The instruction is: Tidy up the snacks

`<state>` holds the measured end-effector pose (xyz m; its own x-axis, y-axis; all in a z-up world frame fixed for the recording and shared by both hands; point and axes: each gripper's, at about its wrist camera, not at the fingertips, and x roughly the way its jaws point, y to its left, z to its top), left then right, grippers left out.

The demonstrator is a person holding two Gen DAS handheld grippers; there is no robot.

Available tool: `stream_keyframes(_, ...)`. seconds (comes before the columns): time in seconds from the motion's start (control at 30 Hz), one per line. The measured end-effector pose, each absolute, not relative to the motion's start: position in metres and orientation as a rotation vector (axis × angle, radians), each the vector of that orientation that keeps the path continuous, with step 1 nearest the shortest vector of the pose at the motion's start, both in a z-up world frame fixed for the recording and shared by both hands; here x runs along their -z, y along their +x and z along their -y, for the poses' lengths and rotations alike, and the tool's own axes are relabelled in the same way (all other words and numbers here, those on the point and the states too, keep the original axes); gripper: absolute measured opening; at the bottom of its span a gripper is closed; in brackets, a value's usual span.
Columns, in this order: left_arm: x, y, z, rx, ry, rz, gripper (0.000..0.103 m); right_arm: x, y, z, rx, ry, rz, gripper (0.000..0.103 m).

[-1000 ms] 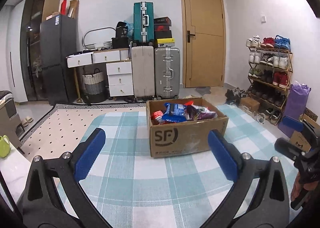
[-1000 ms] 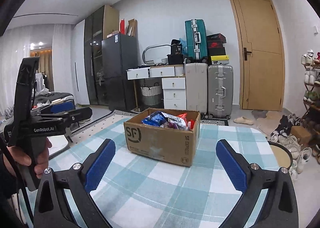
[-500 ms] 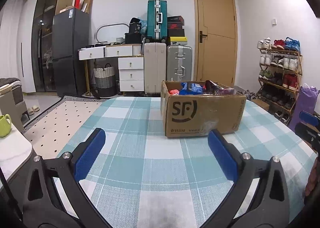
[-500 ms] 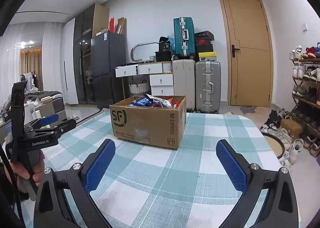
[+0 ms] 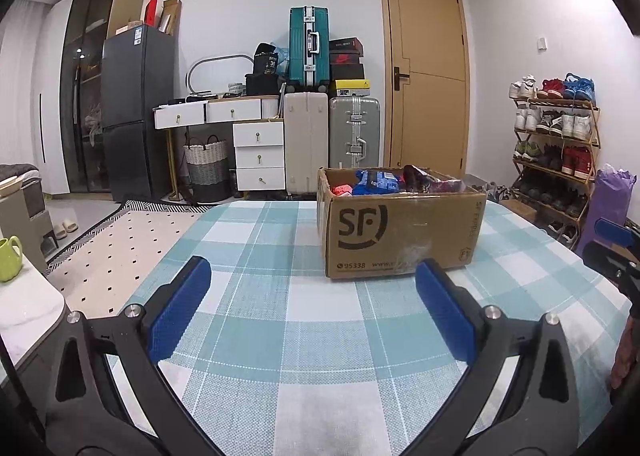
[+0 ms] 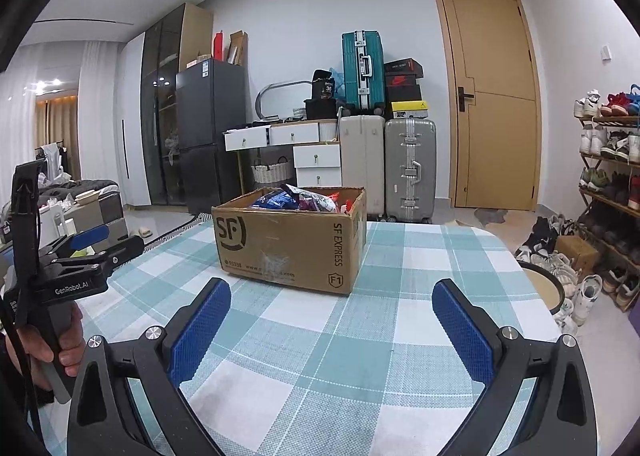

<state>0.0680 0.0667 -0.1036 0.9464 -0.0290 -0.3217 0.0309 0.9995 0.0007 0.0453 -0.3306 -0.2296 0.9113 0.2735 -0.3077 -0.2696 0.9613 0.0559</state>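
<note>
A brown SF cardboard box [image 5: 400, 232] [image 6: 288, 244] stands on the teal checked table [image 5: 280, 320] [image 6: 320, 344], holding several snack packets [image 5: 380, 181] [image 6: 296, 197] in blue, red and purple. My left gripper [image 5: 312, 312] hovers low over the cloth in front of the box, open and empty. My right gripper [image 6: 330, 324] is also open and empty, facing the box's right corner. In the right wrist view the left gripper [image 6: 92, 248] shows at the left edge, held by a hand [image 6: 60, 344]. The right gripper's tips [image 5: 612, 244] show at the left view's right edge.
Behind the table stand suitcases [image 5: 332, 143], a white drawer unit [image 5: 260, 155], a dark fridge [image 5: 136, 111] and a wooden door [image 5: 428, 75]. A shoe rack [image 5: 556, 135] lines the right wall. A round stool [image 6: 540, 288] sits past the table's right edge. A green mug [image 5: 10, 258] rests at far left.
Both views have dropped lower and nearer the table, so the box is seen more from the side. Both grippers have stayed open and empty.
</note>
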Motion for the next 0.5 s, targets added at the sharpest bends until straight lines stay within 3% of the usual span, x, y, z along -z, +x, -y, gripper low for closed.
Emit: stream_keyframes(0.5, 0.1065, 0.0667, -0.0665, -0.007, 0.009, -0.32, 0.102, 0.2302, 0.0475, 0.3285, -0.265, 0.008, -0.319, 0.103)
